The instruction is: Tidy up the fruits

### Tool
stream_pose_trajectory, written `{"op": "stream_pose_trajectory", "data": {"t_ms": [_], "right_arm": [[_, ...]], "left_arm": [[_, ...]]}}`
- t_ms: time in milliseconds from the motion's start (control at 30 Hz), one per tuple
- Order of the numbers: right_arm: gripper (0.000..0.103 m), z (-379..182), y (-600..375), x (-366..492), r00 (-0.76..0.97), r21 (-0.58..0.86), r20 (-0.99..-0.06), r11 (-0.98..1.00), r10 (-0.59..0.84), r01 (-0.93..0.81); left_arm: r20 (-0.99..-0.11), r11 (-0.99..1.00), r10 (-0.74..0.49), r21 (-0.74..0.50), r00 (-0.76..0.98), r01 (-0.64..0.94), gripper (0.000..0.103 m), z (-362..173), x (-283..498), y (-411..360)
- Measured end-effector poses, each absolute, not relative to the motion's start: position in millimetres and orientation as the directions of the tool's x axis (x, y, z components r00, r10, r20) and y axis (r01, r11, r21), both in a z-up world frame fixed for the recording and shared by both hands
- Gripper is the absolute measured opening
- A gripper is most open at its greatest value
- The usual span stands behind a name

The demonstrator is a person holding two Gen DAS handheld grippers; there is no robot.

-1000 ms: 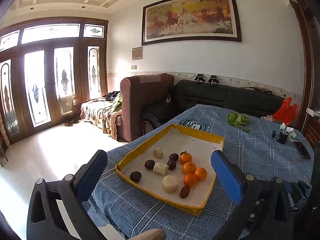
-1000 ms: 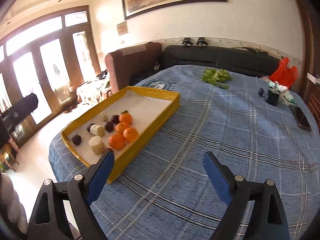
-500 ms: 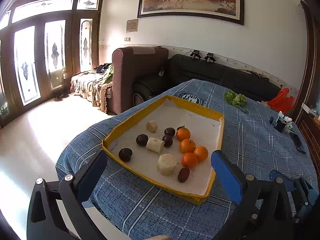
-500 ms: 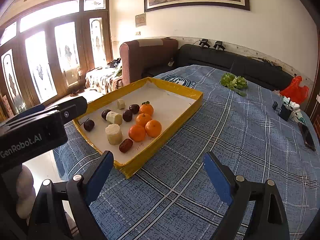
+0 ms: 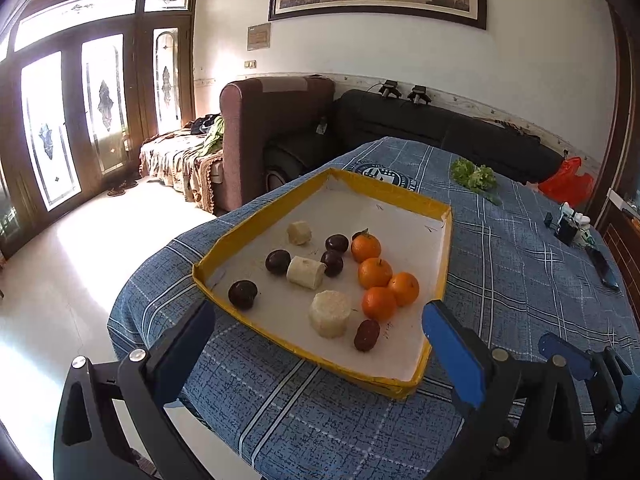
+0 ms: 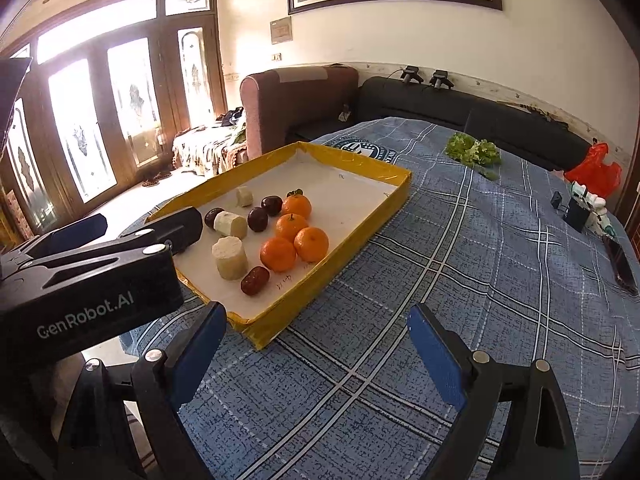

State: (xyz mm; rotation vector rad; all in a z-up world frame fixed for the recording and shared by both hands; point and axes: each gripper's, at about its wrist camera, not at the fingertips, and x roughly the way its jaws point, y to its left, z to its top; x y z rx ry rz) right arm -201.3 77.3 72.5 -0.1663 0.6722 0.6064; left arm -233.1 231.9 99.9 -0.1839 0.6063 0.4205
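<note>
A yellow-rimmed tray (image 5: 256,216) (image 6: 396,192) lies on the blue plaid tablecloth. It holds several oranges (image 5: 375,273) (image 6: 291,227), several dark plums (image 5: 278,261) (image 6: 257,218), a reddish date (image 5: 366,335) (image 6: 255,280) and three pale cut chunks (image 5: 330,313) (image 6: 229,257). My left gripper (image 5: 320,344) is open and empty, hovering at the tray's near edge; it also shows in the right wrist view (image 6: 132,236). My right gripper (image 6: 316,344) is open and empty, over the cloth right of the tray's near corner.
A leafy green bunch (image 5: 474,174) (image 6: 474,150) lies at the far side of the table. Small gadgets (image 6: 580,208), a dark phone (image 6: 622,260) and a red bag (image 6: 596,168) sit at the right edge. Sofas stand behind the table.
Both grippers moved forward toward the tray; the tray and fruit now look closer. The left gripper came into the right wrist view. Both stayed open.
</note>
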Motion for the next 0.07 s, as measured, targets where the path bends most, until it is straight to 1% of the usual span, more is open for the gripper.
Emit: {"op": "stream_pose_trajectory", "data": {"t_ms": [67], "right_arm": [[0.095,72.8,74.4,-200.0,0.619,0.054,-0.627,0.819,0.472,-0.571]], "left_arm": [[-0.590,0.901,0.327,-0.040,0.738,-0.432,0.103,100.6,-232.1,230.0]]}}
